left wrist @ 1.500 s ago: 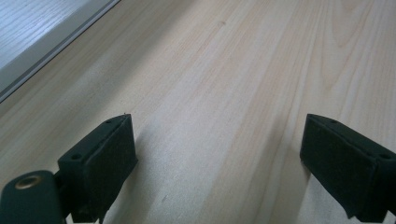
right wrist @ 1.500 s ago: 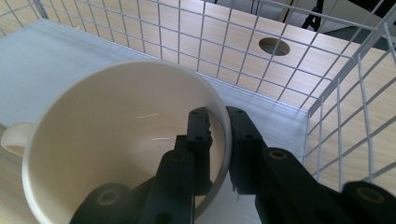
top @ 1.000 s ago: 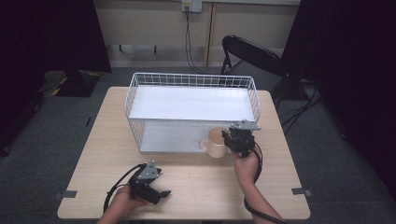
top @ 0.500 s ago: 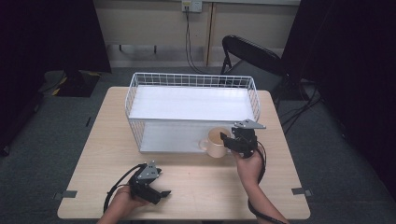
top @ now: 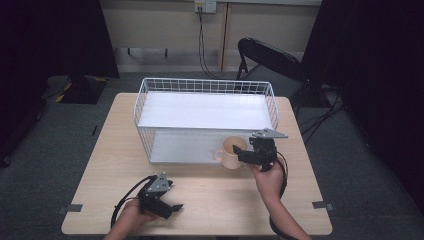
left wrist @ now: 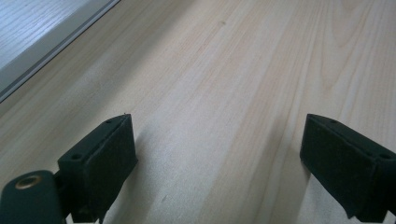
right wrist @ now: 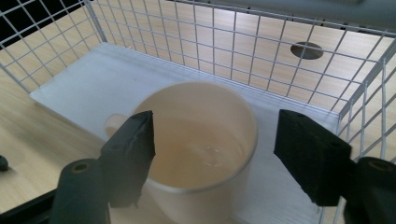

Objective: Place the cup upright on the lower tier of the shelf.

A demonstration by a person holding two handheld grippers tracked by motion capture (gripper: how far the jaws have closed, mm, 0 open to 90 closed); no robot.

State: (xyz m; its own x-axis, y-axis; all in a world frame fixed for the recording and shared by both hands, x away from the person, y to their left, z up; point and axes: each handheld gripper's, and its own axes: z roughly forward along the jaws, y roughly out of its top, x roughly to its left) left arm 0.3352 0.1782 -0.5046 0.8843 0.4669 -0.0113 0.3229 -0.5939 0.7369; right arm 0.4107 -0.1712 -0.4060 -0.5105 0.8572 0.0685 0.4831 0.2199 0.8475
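The cream mug (top: 231, 152) stands upright at right of centre in the high view, on the white floor panel of the wire basket (top: 205, 86) at its near right corner, handle pointing to frame left. The right gripper (top: 246, 156) sits immediately to its right, touching or nearly so; the left gripper (top: 170, 209) rests well apart at lower left, over bare table (top: 95, 170), so the right hand is plainly the nearer. In the right gripper view the mug (right wrist: 201, 140) fills the gap between the jaws, its vertical axis running up the frame; the jaws have just been opening and now stand clear of the wall on both sides, released. The left gripper's jaws are spread, with nothing between them. Mug: smooth, glazed, cylindrical, apparently empty. Basket: thin white wire grid, rectangular. Table: pale wood grain, matte.
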